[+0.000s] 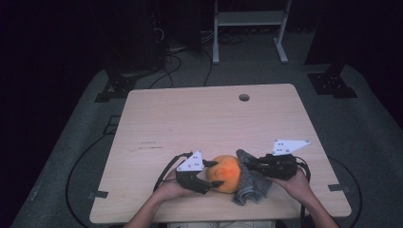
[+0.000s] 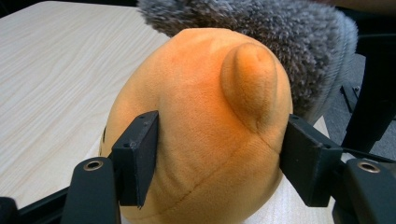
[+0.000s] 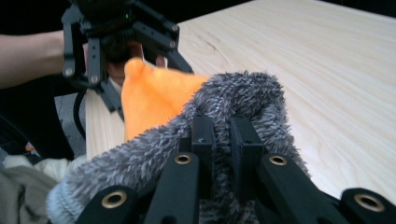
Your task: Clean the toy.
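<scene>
An orange plush toy (image 1: 227, 172) sits near the table's front edge. My left gripper (image 1: 215, 173) comes at it from the left, one jaw on each side. In the left gripper view both pads press into the plush toy (image 2: 205, 130), with a rounded ear just above the right pad, so the left gripper (image 2: 219, 140) is shut on it. A grey fuzzy cloth (image 1: 252, 185) lies against the toy's right side and hangs down to the table. My right gripper (image 1: 247, 166) pinches a fold of that cloth (image 3: 140, 158) between nearly touching jaws (image 3: 222, 123). The toy (image 3: 149, 98) shows behind the cloth.
The light wooden table (image 1: 199, 118) has a round cable hole (image 1: 244, 97) near its far edge. Beyond it, a white metal frame (image 1: 249, 19) stands on the grey floor, with black cables (image 1: 171, 61) and dark stands. The person's forearms come in at the front edge.
</scene>
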The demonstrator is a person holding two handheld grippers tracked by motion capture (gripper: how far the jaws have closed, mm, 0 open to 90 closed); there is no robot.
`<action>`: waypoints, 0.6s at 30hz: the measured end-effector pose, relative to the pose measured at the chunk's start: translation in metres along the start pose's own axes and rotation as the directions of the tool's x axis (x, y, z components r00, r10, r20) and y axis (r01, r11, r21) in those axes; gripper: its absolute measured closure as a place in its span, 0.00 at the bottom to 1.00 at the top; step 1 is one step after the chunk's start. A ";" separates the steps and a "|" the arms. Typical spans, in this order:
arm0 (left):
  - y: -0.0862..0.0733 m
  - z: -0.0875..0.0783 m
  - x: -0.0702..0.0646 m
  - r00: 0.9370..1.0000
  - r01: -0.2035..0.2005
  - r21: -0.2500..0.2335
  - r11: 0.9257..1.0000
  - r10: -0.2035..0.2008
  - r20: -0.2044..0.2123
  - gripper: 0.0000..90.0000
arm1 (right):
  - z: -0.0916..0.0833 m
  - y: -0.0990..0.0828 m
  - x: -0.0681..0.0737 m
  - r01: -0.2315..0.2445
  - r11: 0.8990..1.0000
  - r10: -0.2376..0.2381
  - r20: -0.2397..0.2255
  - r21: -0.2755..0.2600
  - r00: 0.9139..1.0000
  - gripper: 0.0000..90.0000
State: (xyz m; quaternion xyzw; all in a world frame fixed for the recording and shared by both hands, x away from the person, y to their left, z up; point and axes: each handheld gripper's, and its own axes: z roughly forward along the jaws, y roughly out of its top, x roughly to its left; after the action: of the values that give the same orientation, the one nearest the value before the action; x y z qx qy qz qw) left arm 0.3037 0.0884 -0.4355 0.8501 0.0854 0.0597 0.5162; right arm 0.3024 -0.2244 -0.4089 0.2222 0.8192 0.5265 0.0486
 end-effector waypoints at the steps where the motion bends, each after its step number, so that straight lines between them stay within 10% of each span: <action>1: 0.000 0.000 0.000 1.000 0.001 0.002 1.000 -0.001 0.002 0.37 | -0.002 -0.002 0.000 -0.004 1.000 0.004 0.000 0.006 1.000 0.91; 11: 0.002 0.004 -0.001 1.000 0.005 -0.001 1.000 -0.005 0.007 0.41 | -0.014 -0.012 0.003 -0.026 1.000 0.026 0.000 0.011 1.000 0.91; 18: 0.001 0.006 -0.005 1.000 -0.003 0.004 1.000 0.003 0.010 0.41 | 0.002 0.011 0.014 0.060 0.998 -0.060 0.000 -0.002 0.998 0.91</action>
State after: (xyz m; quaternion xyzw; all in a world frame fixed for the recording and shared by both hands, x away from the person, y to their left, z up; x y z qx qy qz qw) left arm 0.3003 0.0821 -0.4372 0.8515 0.0818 0.0562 0.5148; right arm 0.2941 -0.2131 -0.3984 0.1975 0.8250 0.5256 0.0648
